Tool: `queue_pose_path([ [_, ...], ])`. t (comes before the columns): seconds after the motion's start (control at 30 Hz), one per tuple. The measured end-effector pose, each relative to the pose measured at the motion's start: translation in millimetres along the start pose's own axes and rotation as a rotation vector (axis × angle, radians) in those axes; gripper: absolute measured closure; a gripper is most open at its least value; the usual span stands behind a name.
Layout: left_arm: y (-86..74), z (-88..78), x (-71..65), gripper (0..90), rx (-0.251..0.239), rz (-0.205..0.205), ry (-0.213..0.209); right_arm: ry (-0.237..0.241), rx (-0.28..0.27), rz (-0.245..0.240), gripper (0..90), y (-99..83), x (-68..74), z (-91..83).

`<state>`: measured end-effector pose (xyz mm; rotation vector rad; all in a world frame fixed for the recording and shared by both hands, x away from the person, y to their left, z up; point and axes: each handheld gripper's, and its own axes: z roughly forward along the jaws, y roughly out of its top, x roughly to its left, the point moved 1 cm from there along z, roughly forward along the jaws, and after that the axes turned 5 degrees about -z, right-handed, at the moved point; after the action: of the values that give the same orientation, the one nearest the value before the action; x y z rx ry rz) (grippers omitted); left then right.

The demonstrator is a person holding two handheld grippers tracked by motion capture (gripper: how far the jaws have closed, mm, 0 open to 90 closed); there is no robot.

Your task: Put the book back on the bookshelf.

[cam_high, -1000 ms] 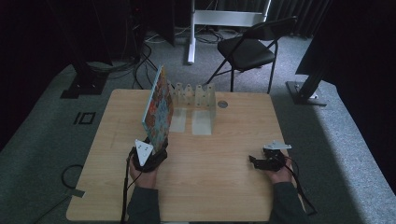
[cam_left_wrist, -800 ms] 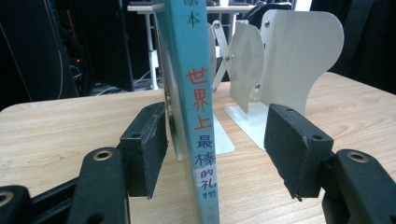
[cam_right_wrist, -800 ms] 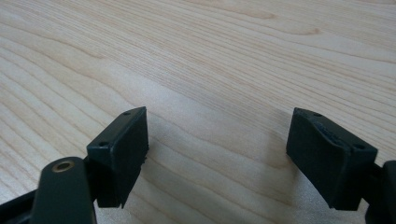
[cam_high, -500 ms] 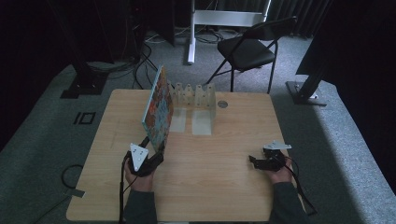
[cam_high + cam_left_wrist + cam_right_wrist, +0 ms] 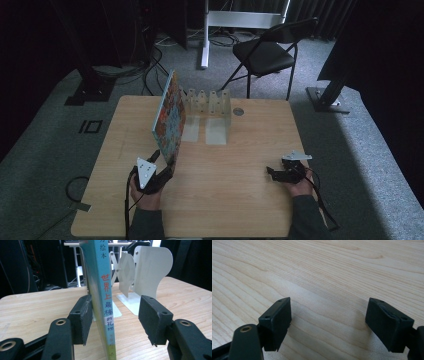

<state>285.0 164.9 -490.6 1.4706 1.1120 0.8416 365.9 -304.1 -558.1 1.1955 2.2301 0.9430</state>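
Closing since the earlier frame, our left gripper (image 5: 113,322) straddles the upright book (image 5: 100,290), unclamped; right gripper (image 5: 337,325) gapes idle; shelving in the bookend (image 5: 210,107) remains.

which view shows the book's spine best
The left gripper view: the book stands on edge with its spine facing the camera, printed characters readable, between the left gripper jaws. The high view shows the book small, upright beside the white bookend, cover visible, not the spine text. The right gripper view shows bare table.

Teal-spined book (image 5: 100,290) with red lettering, white bookend (image 5: 150,272).
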Motion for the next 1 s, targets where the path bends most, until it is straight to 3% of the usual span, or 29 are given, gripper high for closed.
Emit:
queue_pose_path([
  [0.33,-5.2,-6.6,-3.1,48.5,0.029,0.035,-0.017,0.000,0.000,0.000,20.7,0.0,0.0,0.0],
  [0.53,-12.3,-8.9,-11.0,48.7,0.059,0.063,-0.052,0.000,0.000,0.000,20.7,0.0,0.0,0.0],
  [1.0,-25.2,-11.2,-24.0,48.8,0.108,0.084,-0.109,0.000,0.000,0.000,20.7,0.0,0.0,0.0],
])
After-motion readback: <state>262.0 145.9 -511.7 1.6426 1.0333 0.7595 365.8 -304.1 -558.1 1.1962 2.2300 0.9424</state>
